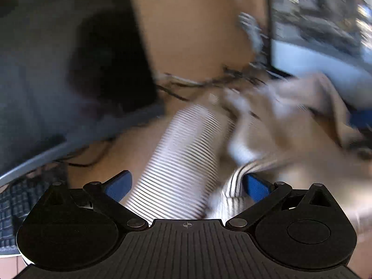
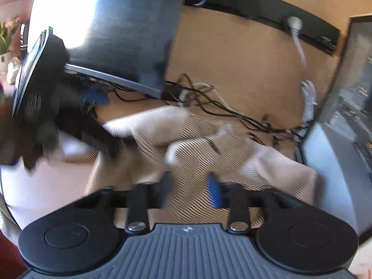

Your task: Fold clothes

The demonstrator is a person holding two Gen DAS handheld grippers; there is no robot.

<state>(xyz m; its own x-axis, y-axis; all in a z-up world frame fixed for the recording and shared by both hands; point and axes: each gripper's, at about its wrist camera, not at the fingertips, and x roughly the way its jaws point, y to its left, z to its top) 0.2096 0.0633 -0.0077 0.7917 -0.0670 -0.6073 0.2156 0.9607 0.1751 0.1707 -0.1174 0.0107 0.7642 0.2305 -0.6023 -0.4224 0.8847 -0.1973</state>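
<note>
A striped garment (image 1: 183,162), white with fine dark lines, is seen lying rumpled across a tan desk surface (image 1: 190,30), both views being smeared by motion blur. In the left wrist view, the left gripper (image 1: 187,184) is shown with its blue-padded fingers (image 1: 118,186) spread wide; a rolled length of the striped cloth runs between them, and a bunched fold is pressed against the inner face of the right-hand pad, though no grip on the fabric can be confirmed. In the right wrist view, the right gripper (image 2: 190,193) is seen low over the garment, its fingers (image 2: 214,193) set moderately apart with striped cloth lying in the gap; whether the cloth is actually pinched cannot be told through the blur. The other gripper is visible at the left of that view as a dark shape above one end of the garment. Behind the garment, a tangle of dark cables (image 2: 223,107) is strewn over the desk, a monitor (image 2: 130,28) is seen at upper left, and a keyboard (image 1: 14,209) appears at the lower left of the left wrist view.
</note>
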